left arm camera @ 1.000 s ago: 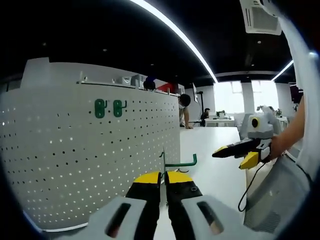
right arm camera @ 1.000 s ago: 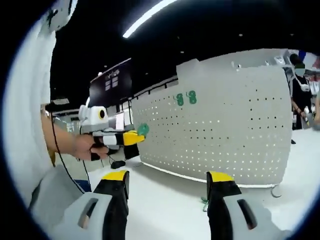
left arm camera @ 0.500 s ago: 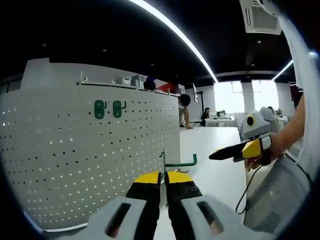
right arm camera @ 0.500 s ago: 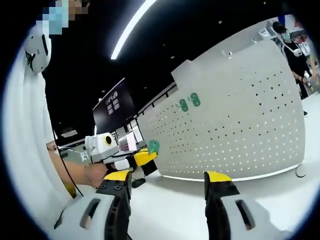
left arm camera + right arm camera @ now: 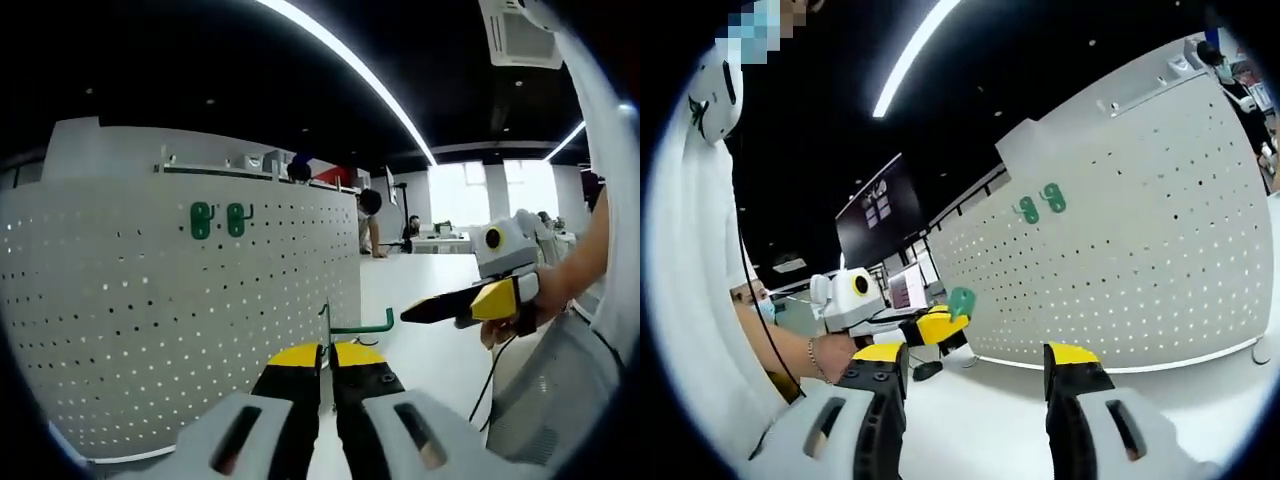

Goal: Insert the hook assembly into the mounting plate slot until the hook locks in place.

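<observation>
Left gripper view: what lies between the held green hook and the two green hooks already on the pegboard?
Bare perforated pegboard: the green hook, clamped in the left gripper, sits low, and the mounted green hooks hang higher with empty holes between.

Bright strip-light glare — perhaps edge-warped

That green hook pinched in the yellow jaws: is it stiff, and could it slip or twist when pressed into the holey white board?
The green hook looks like thin bent rod holding its shape, so probably stiff and light. The left gripper pinches only its narrow upright part, so it might twist when pushed. The pegboard stands upright and could perhaps rock under pressure.
</observation>
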`<state>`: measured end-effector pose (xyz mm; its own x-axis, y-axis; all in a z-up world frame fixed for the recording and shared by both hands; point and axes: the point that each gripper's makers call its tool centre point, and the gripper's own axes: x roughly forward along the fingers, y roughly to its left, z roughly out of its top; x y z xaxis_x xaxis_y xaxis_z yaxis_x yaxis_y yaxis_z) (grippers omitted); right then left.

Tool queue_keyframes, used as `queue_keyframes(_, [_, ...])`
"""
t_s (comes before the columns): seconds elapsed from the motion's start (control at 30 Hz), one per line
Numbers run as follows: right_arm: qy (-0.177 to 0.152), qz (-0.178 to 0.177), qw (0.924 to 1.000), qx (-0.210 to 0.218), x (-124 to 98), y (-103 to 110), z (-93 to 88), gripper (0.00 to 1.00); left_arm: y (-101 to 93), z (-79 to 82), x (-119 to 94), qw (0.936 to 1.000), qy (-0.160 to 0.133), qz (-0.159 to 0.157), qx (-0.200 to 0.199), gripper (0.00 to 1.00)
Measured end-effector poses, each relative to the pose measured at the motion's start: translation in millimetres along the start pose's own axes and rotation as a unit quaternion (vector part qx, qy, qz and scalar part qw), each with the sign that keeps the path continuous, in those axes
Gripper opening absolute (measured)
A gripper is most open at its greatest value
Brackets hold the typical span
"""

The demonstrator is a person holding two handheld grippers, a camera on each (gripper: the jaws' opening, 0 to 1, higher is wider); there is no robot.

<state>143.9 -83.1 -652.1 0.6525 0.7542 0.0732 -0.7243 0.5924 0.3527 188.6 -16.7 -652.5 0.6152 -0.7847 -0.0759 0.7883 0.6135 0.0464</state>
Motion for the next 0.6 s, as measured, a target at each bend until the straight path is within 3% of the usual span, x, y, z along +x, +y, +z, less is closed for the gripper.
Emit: queue_keyframes(0.6, [-0.004, 0.025, 0.9996, 0.010, 24, 11, 4.3, 0.47, -2.1, 0.4, -3, 1.0000, 0.002, 0.004, -0.002, 0.03])
